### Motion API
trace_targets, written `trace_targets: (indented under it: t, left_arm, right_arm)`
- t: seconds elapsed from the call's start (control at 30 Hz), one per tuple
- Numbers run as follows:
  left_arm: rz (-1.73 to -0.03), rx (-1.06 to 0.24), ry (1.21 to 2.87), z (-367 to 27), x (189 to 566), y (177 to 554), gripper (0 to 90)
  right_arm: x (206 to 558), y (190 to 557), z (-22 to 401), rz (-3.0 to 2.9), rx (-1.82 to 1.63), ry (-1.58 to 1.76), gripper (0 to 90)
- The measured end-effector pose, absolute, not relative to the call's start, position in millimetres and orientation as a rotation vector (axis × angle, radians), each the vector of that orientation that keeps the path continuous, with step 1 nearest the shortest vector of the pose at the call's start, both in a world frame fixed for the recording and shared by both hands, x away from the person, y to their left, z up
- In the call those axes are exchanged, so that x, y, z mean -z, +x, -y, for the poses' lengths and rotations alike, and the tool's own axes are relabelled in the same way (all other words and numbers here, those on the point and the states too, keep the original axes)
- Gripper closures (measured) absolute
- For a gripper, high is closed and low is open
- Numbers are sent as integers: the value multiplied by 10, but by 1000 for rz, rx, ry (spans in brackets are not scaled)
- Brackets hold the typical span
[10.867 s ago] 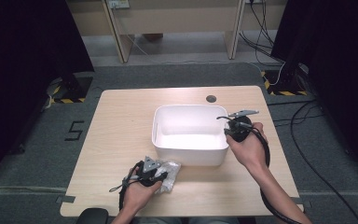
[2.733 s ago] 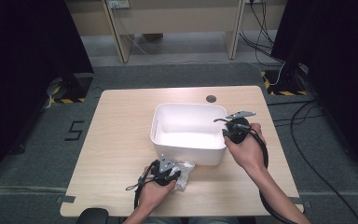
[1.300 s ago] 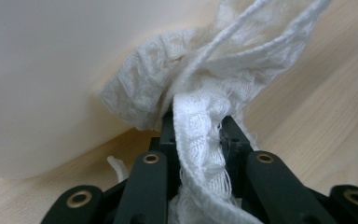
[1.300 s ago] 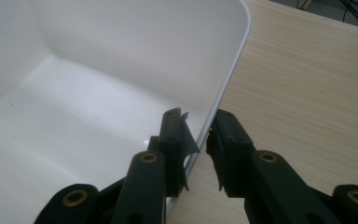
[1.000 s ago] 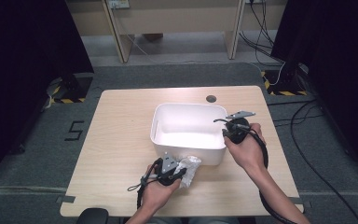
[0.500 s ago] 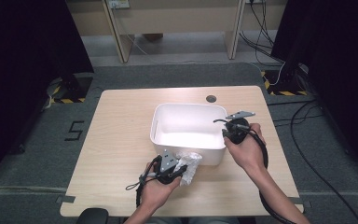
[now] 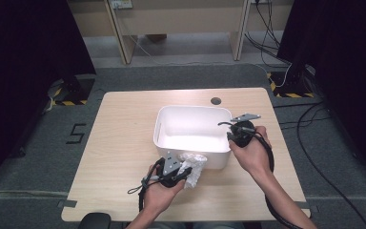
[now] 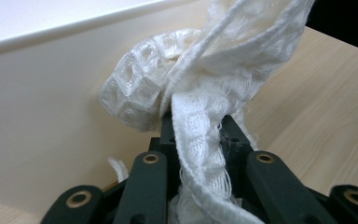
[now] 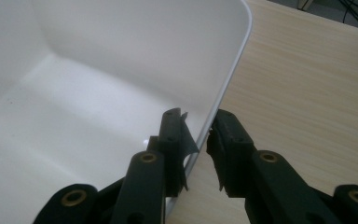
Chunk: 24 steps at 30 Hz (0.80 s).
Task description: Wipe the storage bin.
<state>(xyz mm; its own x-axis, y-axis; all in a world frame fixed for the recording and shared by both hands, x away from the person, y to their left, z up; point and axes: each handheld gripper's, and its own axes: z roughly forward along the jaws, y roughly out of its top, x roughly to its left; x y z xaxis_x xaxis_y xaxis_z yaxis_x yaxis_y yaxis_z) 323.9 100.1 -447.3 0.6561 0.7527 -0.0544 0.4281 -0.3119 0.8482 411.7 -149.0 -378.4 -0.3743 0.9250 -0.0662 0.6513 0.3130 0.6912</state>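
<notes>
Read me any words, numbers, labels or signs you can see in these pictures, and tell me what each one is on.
"5" – a dark numeral marked on the grey floor, left of the table in the high view.
No writing shows on the white tub, the white cloth, either claw or the table.
The wall socket at the top of the high view is too small to read for any marking.

I see the left gripper [image 7: 180, 172] clamping a white cloth [image 7: 193, 167] just before the tub [image 7: 191, 112]; the right gripper [image 7: 233, 134] grips its right rim.
</notes>
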Motion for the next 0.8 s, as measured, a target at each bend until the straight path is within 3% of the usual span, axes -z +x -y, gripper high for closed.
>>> trace_targets:
  t: [0.8]
  left_arm:
    - [-908, -439, 1949, -967, 4392, 3245, 756]
  right_arm:
    - [3783, 4108, 1481, -2133, -804, 1388, 744]
